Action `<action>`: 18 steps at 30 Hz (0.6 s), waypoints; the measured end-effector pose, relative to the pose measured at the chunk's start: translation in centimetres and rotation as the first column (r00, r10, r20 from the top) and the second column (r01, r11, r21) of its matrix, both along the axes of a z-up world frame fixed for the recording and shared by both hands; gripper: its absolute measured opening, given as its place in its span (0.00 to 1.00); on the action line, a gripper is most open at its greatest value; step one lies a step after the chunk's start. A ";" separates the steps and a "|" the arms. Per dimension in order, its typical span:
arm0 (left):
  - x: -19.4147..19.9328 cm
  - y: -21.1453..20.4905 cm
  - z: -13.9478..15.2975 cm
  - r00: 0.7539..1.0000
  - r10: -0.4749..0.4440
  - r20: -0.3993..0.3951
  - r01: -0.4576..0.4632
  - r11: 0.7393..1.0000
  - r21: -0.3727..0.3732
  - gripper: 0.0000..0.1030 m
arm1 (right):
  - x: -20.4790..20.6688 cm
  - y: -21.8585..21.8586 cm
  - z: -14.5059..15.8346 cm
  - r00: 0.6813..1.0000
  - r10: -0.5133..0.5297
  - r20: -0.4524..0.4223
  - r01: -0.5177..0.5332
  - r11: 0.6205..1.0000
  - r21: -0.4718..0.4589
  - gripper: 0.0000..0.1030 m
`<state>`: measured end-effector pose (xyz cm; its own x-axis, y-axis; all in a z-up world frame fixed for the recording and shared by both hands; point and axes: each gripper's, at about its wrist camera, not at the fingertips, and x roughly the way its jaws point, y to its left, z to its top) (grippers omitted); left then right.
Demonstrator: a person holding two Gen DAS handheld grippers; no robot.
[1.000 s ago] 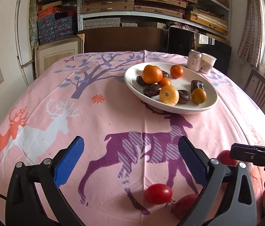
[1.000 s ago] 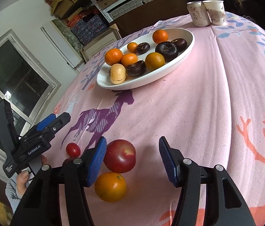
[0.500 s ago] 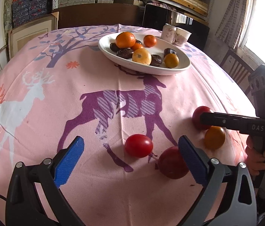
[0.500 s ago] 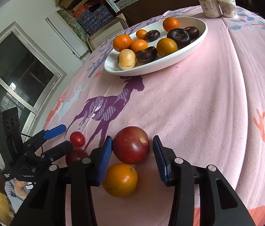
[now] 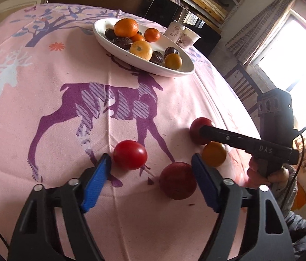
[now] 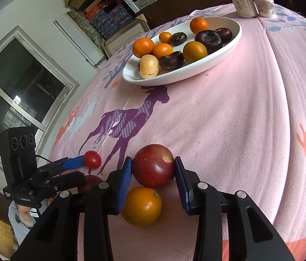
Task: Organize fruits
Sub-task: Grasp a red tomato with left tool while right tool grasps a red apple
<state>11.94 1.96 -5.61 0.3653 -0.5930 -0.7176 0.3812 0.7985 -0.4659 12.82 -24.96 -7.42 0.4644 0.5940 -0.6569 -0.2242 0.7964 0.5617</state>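
Pink tablecloth [image 6: 250,113]: apple [image 6: 153,165] between right gripper [image 6: 153,174] pads.

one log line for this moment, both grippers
left gripper: open, over tomato | right gripper: jaws closing around apple, not lifted | plate: untouched

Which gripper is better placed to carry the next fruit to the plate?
Right. The right gripper already brackets the red apple, pads at both sides. The left gripper is wide open, between the tomato and dark red fruit.

Right gripper [image 6: 153,171] jaws narrowed from wide to both pads touching the red apple [image 6: 154,165]. Left gripper [image 5: 150,176] advanced; its jaws narrowed, red tomato [image 5: 130,154] at 11 o'clock.
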 end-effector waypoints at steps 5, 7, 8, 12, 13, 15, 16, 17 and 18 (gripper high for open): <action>0.8 0.1 -0.1 0.998 0.023 -0.053 -0.023 1.000 -0.003 0.60 | 0.0 -0.3 0.0 1.000 -0.001 -0.004 0.001 1.000 0.005 0.38; 1.0 0.0 -0.1 0.997 0.027 -0.069 -0.027 1.000 -0.001 0.60 | 0.0 -0.3 0.0 1.000 -0.001 -0.004 0.001 1.000 0.004 0.38; 1.1 0.0 -0.1 0.997 0.029 -0.078 -0.029 1.000 -0.002 0.60 | 0.0 -0.3 0.0 1.000 0.000 -0.004 0.000 1.000 0.004 0.38; 1.9 0.5 -0.1 0.990 0.048 -0.135 -0.056 0.997 -0.054 0.60 | 0.0 -0.3 -0.1 1.000 -0.004 -0.007 0.004 1.000 0.008 0.38; 2.0 0.5 -0.1 0.988 0.045 -0.147 -0.056 0.996 -0.070 0.60 | 0.1 -0.4 -0.1 1.000 -0.007 -0.008 0.007 1.000 0.010 0.38; 2.0 0.1 0.0 0.988 0.040 -0.152 -0.051 0.997 -0.065 0.56 | 0.1 -0.6 -0.1 1.000 -0.012 -0.012 0.012 1.000 0.015 0.38; 2.0 -0.2 0.0 0.988 0.040 -0.150 -0.048 0.998 -0.049 0.52 | 0.1 -0.6 -0.2 1.000 -0.014 -0.013 0.014 1.000 0.016 0.38; 1.8 -0.4 -0.1 0.988 0.043 -0.150 -0.049 0.998 -0.035 0.46 | 0.1 -0.7 -0.2 1.000 -0.016 -0.014 0.016 1.000 0.016 0.38; 1.9 -0.5 -0.2 0.987 0.049 -0.154 -0.053 0.998 -0.023 0.43 | 0.1 -0.7 -0.2 1.000 -0.017 -0.014 0.017 1.000 0.016 0.38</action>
<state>13.81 1.46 -5.85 0.2822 -0.5965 -0.7514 0.2625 0.8013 -0.5375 12.88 -25.68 -7.59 0.4652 0.5969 -0.6537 -0.2025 0.7906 0.5779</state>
